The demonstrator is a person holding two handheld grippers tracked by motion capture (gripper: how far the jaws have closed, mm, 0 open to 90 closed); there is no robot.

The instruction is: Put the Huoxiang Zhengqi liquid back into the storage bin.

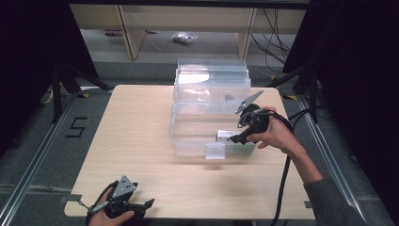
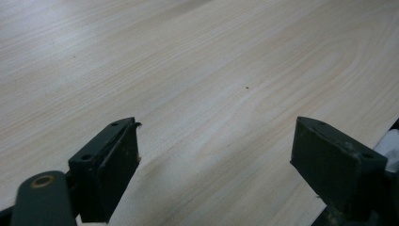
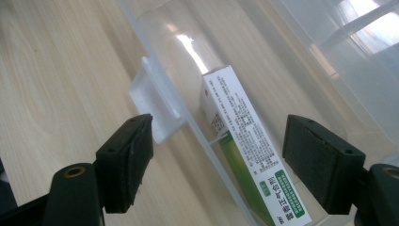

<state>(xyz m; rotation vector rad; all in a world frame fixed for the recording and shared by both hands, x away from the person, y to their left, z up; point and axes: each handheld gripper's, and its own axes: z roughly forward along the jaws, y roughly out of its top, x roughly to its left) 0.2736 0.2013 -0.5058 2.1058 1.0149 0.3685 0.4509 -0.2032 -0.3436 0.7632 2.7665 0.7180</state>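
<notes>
A: Near edge first?
B: Left gripper (image 1: 120, 200) low at the table's (image 1: 141, 141) front edge, hand wrapped round it, jaws spread wide over bare wood, gripping nothing.

A: Further out?
B: Right hand (image 1: 277, 134) reaches in from the right, wrist bent, right gripper (image 1: 242, 134) angled down at the clear plastic bin's (image 1: 188, 141) front wall. Jaws apart, empty.

A: The box?
B: White-green carton (image 3: 249, 141) lies inside the bin, against its front wall, by the latch tab (image 3: 153, 101).

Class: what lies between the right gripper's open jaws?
In the right gripper view, the bin's clear front wall and the box inside it lie between them.
</notes>
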